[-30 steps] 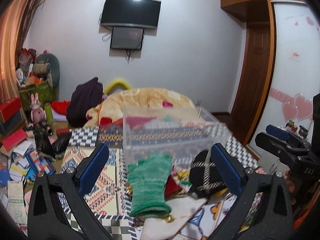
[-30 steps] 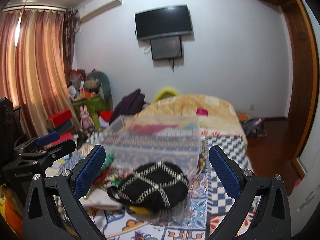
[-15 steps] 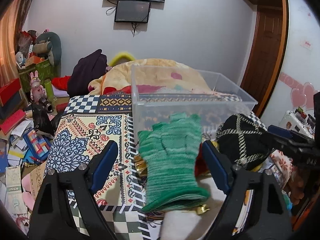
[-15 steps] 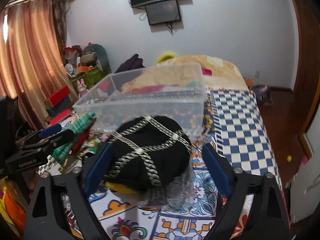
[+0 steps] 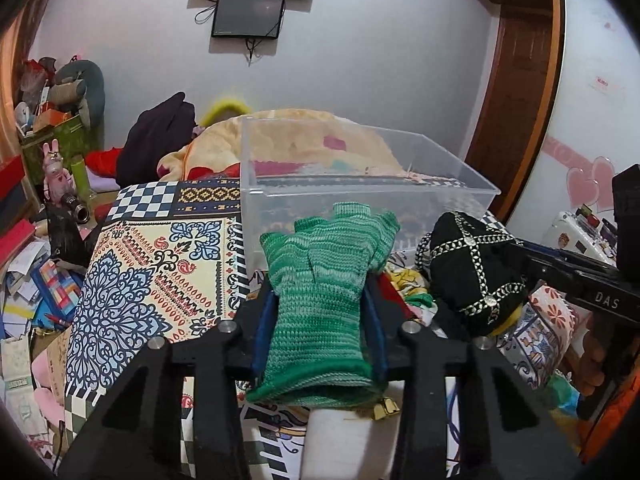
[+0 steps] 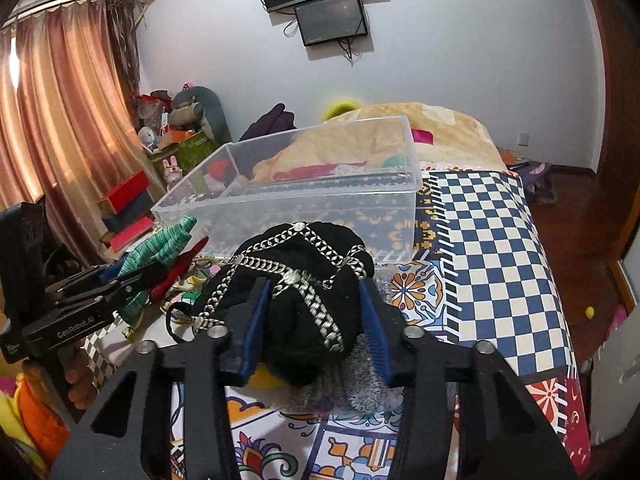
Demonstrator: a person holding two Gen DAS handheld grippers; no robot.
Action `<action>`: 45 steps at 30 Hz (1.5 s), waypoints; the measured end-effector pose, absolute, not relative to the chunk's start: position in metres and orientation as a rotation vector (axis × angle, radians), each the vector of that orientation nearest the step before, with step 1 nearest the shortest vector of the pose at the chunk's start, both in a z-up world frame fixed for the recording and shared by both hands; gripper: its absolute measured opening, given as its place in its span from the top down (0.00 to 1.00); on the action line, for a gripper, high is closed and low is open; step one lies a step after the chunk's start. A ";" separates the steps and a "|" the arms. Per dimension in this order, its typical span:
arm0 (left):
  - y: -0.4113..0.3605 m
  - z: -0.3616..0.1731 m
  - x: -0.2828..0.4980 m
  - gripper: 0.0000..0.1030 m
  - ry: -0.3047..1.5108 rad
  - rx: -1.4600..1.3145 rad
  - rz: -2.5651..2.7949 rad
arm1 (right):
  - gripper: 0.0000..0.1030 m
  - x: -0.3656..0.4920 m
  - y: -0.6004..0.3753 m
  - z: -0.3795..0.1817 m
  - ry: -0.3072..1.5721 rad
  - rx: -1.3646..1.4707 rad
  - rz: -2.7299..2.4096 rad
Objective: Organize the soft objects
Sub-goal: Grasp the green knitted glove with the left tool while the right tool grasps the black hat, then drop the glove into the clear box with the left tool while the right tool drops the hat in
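A green knitted glove [image 5: 320, 292] lies on a pile of soft things on the patterned bed cover. My left gripper [image 5: 318, 316] is shut on the glove, its blue pads pressed to both sides; the gripper also shows in the right wrist view [image 6: 132, 276]. A black hat with silver chain trim [image 6: 304, 292] sits to the right of the glove and also shows in the left wrist view [image 5: 472, 268]. My right gripper [image 6: 312, 320] is shut on the hat. A clear plastic bin [image 5: 360, 184] stands just behind both.
A yellow blanket [image 5: 304, 136] and dark clothes [image 5: 160, 136] lie behind the bin. Small bright cloths [image 5: 408, 296] lie between glove and hat. Cluttered boxes and toys [image 5: 48, 184] fill the floor at left. A checkered cover [image 6: 492, 248] lies at right.
Both grippers moved forward and down, then closed: the left onto the green glove, the right onto the black hat. The bin now looks closer.
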State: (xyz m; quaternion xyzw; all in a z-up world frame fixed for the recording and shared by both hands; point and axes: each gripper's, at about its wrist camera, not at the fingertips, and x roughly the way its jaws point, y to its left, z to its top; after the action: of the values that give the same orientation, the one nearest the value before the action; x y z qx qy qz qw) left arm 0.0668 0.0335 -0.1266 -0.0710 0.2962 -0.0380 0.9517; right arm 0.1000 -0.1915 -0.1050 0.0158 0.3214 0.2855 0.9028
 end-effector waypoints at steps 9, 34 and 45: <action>0.038 -0.104 0.053 0.66 0.533 -0.169 -0.080 | 0.69 0.095 -0.197 -0.082 0.592 0.071 0.607; 0.026 -0.040 0.113 0.66 0.448 -0.047 -0.037 | 0.69 0.136 -0.172 -0.024 0.393 0.031 0.516; 0.020 -0.060 0.168 0.66 0.552 -0.005 -0.018 | 0.69 0.164 -0.163 -0.047 0.491 -0.004 0.493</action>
State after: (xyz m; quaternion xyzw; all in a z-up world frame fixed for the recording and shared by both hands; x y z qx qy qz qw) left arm 0.1680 0.0196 -0.0599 -0.0025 0.2726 -0.0087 0.9621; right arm 0.1638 -0.1628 -0.0469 -0.0022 0.2404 0.2415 0.9402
